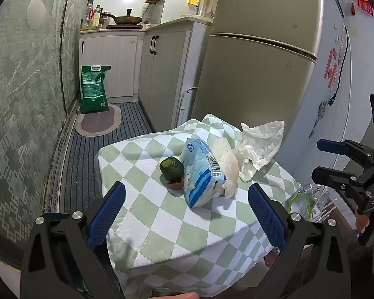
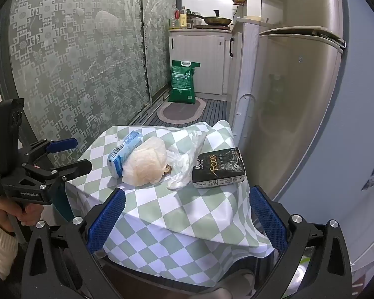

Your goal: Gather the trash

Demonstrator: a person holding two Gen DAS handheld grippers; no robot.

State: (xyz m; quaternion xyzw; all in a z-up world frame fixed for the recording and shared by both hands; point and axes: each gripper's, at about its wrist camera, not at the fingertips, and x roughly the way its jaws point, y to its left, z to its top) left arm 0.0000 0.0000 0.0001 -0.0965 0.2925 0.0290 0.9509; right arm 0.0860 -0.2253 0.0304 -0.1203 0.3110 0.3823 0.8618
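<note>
Both released and hovering short of the checkered surface (image 2: pixel 177 214), left hand-held gripper (image 1: pixel 187 216) and right hand-held gripper (image 2: pixel 187 216), likely lining up on trash heaped around the blue packet (image 1: pixel 203 172): crumpled bag (image 2: pixel 147 164), black tissue pack (image 2: pixel 218 167).

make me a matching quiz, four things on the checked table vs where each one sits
Things:
1. blue wipes pack
2. black tissue pack
3. green round item
4. crumpled white bag

Places:
A. right edge, nearest the fridge
B. left of the blue pack, touching it
C. leaning on the translucent lumpy bag
D. far right corner, behind the lumpy bag

Pairs: 1-C, 2-A, 3-B, 4-D
</note>
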